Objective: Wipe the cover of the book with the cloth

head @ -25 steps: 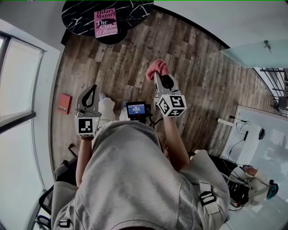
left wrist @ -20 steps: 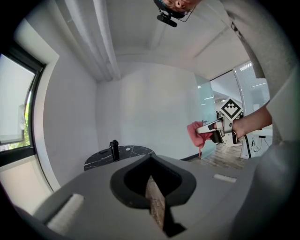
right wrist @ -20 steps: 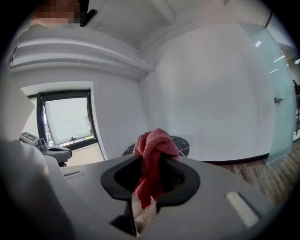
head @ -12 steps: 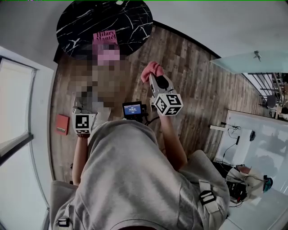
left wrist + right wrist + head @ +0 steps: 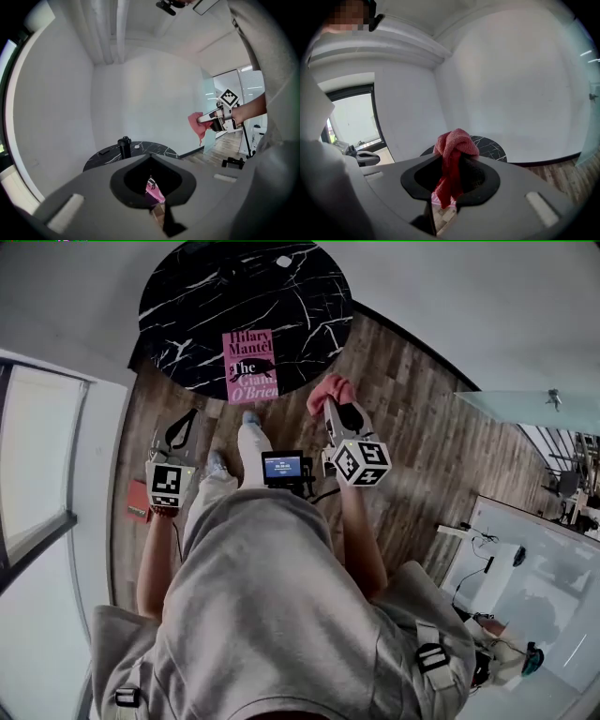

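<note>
One pink book (image 5: 251,366) lies face up at the near edge of the round black table (image 5: 187,306), its lower end right at the rim; I cannot tell whether it overhangs. It looks like a thin paperback, so I judge it light and a bit flexible, with a smooth cover that could skate on the polished top once rubbed. I would not lift it. It would be better to pin one corner or its far edge flat and wipe along its length, away from the rim, so it does not slide off.

My red cloth (image 5: 452,150) is soft and limp. My right gripper (image 5: 330,401) is clamped on its middle, with a bunched wad sticking out ahead of the jaws and a tail hanging below. That wad is the part to press on the cover, and the grip looks deep enough that it should not pull free. The cloth is in the air over the wooden floor (image 5: 412,427), just short of the table's edge and to the right of the book.

My left gripper (image 5: 183,430) has its jaws together with nothing in them, low to the book's left, free to steady it. A small black object (image 5: 124,146) stands farther back on the table, well apart from the book.
</note>
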A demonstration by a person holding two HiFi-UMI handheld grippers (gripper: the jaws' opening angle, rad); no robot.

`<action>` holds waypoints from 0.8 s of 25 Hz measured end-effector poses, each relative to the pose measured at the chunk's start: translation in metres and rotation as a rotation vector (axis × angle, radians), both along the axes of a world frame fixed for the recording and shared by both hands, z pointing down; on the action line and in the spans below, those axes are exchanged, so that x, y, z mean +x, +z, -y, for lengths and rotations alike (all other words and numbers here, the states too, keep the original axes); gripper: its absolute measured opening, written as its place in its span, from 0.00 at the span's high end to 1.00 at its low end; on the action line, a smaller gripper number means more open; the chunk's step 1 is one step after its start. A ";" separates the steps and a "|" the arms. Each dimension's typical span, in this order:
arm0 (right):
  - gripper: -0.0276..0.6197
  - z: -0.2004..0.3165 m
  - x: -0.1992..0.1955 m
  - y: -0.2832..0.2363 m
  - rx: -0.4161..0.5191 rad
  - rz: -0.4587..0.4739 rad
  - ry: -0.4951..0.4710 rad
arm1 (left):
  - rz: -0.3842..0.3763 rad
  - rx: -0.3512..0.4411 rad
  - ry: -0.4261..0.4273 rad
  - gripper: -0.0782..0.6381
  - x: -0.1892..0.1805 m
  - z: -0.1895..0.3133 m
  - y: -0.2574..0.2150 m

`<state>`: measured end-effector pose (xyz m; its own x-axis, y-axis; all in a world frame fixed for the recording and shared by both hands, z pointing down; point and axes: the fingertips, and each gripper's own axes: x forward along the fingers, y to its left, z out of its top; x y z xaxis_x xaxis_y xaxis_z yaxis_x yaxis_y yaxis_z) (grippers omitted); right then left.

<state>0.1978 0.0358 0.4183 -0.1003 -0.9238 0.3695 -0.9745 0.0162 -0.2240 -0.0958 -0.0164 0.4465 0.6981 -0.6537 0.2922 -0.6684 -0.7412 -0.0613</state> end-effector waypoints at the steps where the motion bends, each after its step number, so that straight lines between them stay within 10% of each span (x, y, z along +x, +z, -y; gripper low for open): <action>1: 0.79 0.015 0.004 0.007 -0.012 0.004 -0.017 | 0.011 -0.019 -0.011 0.89 0.004 0.007 0.008; 13: 0.79 0.211 0.035 0.134 -0.271 0.105 -0.306 | 0.088 -0.302 -0.082 0.88 0.079 0.055 0.124; 20: 0.79 0.256 0.002 0.220 -0.533 0.184 -0.470 | 0.194 -0.465 -0.032 0.69 0.086 0.036 0.217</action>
